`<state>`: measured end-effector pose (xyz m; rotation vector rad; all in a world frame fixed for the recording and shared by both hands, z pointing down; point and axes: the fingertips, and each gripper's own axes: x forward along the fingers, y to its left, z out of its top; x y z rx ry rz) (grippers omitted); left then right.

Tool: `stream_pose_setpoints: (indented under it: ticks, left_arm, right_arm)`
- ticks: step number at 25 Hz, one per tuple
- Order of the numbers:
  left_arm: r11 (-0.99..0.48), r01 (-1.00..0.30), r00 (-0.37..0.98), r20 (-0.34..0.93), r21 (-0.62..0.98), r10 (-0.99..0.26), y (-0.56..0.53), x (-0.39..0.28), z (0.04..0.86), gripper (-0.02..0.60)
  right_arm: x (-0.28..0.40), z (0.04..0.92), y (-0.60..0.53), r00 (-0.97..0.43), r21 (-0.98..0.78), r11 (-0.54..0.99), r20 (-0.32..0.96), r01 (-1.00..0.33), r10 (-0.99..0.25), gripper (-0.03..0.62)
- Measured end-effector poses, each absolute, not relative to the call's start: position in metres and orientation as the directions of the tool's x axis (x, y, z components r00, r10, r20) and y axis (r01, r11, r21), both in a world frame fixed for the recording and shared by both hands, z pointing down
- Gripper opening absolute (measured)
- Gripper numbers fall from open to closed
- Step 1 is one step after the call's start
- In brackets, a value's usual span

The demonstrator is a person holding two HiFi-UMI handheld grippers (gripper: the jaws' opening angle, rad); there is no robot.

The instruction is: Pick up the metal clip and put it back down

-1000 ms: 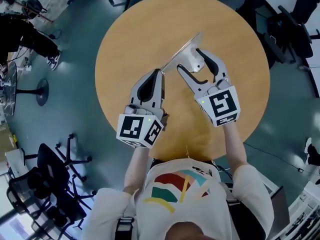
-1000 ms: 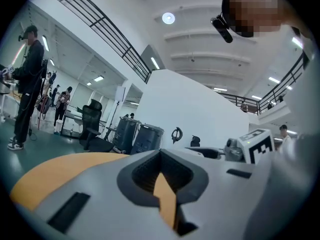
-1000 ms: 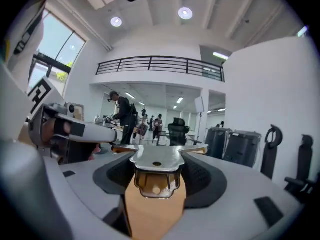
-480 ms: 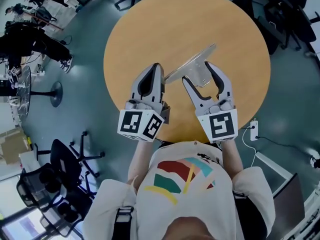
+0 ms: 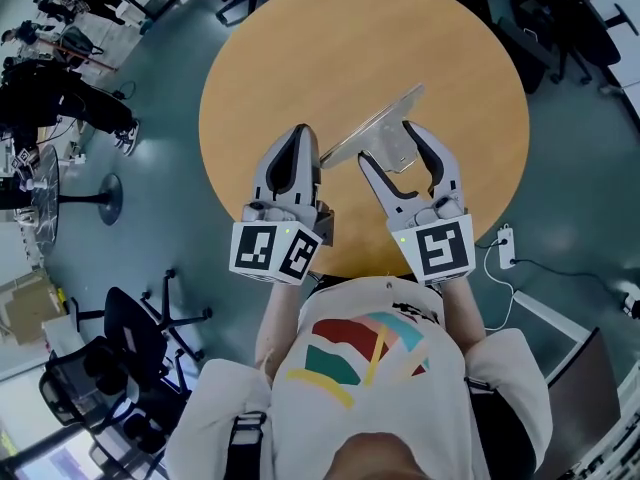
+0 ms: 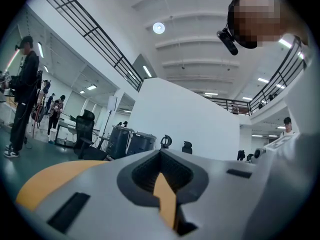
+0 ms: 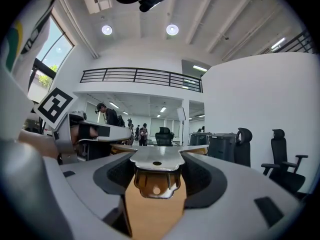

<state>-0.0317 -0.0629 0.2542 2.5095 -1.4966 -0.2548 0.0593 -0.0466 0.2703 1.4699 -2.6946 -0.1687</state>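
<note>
One shiny flat metal clip (image 5: 375, 118) between curved jaws of right gripper (image 5: 386, 143)

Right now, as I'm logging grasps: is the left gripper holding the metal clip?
No, the left gripper has its jaws together, empty; the metal clip sits between the right gripper's jaws.

We see a round table (image 5: 300, 48) in a warm tan-orange wood tone, on a dull teal-grey floor (image 5: 160, 168). The metal clip (image 5: 375, 123) is bright silver, and its underside mirrors the table's orange in the right gripper view. The left gripper (image 5: 303, 136) and right gripper (image 5: 388, 144) are pale grey with black inner pads (image 5: 291, 171). Each carries a white cube (image 5: 272, 251) printed with black square markers. The person's shirt (image 5: 350, 368) is off-white with red, teal and yellow shapes.
</note>
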Motion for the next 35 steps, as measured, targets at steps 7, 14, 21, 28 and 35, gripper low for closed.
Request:
stream_pose_setpoints:
  ticks: [7,14,21,28,35]
  left_arm:
    - [-0.446,-0.858,0.452,-0.039,0.256,-0.891,-0.061,-0.030,0.257,0.043]
    - [-0.421,-0.870,0.427,-0.037,0.257,-0.904,-0.062,-0.036,0.257,0.043]
    - [-0.401,-0.875,0.408,-0.033,0.272,-0.912,-0.063,-0.042,0.257,0.043]
    - [-0.417,-0.865,0.419,-0.054,0.280,-0.906,-0.070,-0.039,0.258,0.043]
    - [-0.450,-0.845,0.451,-0.066,0.288,-0.890,-0.079,-0.035,0.258,0.043]
  right_arm:
    - [0.061,0.276,-0.051,-0.559,0.141,0.556,0.021,-0.819,-0.829,0.295]
    - [0.054,0.280,-0.051,-0.585,0.176,0.583,0.045,-0.793,-0.809,0.296]
    - [0.053,0.278,-0.051,-0.592,0.172,0.589,0.039,-0.790,-0.805,0.296]
    - [0.056,0.282,-0.056,-0.586,0.192,0.583,0.052,-0.789,-0.809,0.296]
    - [0.055,0.280,-0.062,-0.565,0.230,0.563,0.065,-0.794,-0.823,0.295]
